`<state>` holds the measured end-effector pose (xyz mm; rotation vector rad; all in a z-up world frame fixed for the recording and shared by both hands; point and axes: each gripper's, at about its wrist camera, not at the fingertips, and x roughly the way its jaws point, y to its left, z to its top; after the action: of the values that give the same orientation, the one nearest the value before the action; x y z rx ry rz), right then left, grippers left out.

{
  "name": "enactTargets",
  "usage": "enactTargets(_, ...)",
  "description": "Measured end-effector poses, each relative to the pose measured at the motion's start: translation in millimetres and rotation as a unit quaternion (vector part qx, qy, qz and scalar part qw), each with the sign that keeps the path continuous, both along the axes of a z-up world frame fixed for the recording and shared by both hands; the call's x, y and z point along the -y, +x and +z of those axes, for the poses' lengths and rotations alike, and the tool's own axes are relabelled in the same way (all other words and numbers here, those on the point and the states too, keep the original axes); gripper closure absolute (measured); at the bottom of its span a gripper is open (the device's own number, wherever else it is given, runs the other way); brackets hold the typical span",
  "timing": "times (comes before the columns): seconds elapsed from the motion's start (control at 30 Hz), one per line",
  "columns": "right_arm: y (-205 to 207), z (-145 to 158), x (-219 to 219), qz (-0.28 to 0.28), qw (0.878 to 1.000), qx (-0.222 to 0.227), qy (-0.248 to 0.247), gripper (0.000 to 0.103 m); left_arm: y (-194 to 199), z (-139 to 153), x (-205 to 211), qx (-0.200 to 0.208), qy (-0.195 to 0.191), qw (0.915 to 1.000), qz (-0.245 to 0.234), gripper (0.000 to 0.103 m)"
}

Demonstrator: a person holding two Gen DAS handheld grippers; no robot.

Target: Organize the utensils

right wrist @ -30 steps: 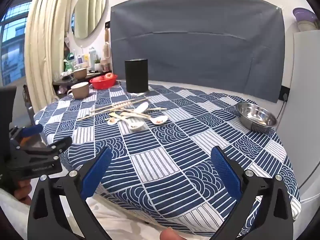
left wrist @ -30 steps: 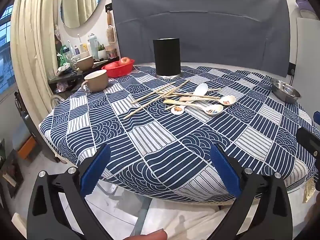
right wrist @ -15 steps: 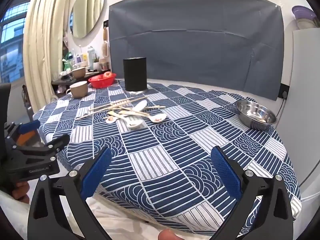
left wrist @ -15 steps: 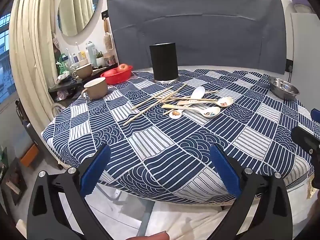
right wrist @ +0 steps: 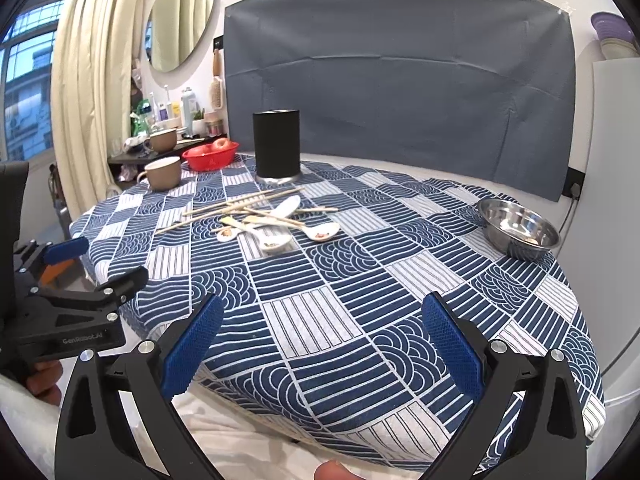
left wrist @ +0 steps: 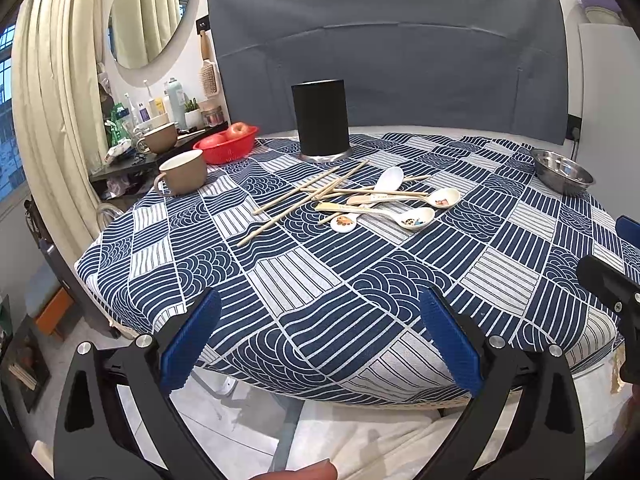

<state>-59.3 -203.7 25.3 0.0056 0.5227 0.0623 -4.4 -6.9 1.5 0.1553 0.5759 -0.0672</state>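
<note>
A loose heap of wooden chopsticks point(left wrist: 304, 196) point(right wrist: 236, 206) and white ceramic spoons point(left wrist: 416, 218) point(right wrist: 276, 240) lies mid-table on the blue-and-white patterned cloth. Behind the heap stands a tall black cylindrical holder point(left wrist: 319, 118) point(right wrist: 276, 144). My left gripper point(left wrist: 320, 340) hovers open at the table's near edge, far short of the utensils, nothing between its blue pads. My right gripper point(right wrist: 320, 340) is likewise open and empty over the near edge. In the right wrist view, the left gripper point(right wrist: 72, 264) shows at the left, held by a hand.
A steel bowl point(left wrist: 564, 170) point(right wrist: 518, 228) sits at the table's right. A tan mug point(left wrist: 182, 172) point(right wrist: 162, 174) and a red basket of apples point(left wrist: 226, 146) point(right wrist: 210, 156) stand at the left rear. A cluttered side shelf point(left wrist: 132, 156) and curtain flank the left.
Both grippers have tilted or dropped a little, so the table sits higher in each view. Their jaws have stayed open. The utensils have not moved.
</note>
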Motion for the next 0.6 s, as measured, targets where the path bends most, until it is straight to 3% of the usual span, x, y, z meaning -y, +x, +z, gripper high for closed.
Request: enactTargets(0.6, 2.1, -0.2, -0.4, 0.003, 1.0, -0.003, -0.003, 0.008, -2.8, 3.5, -1.0, 0.016, 0.009, 0.9998, 0.009, 0.006)
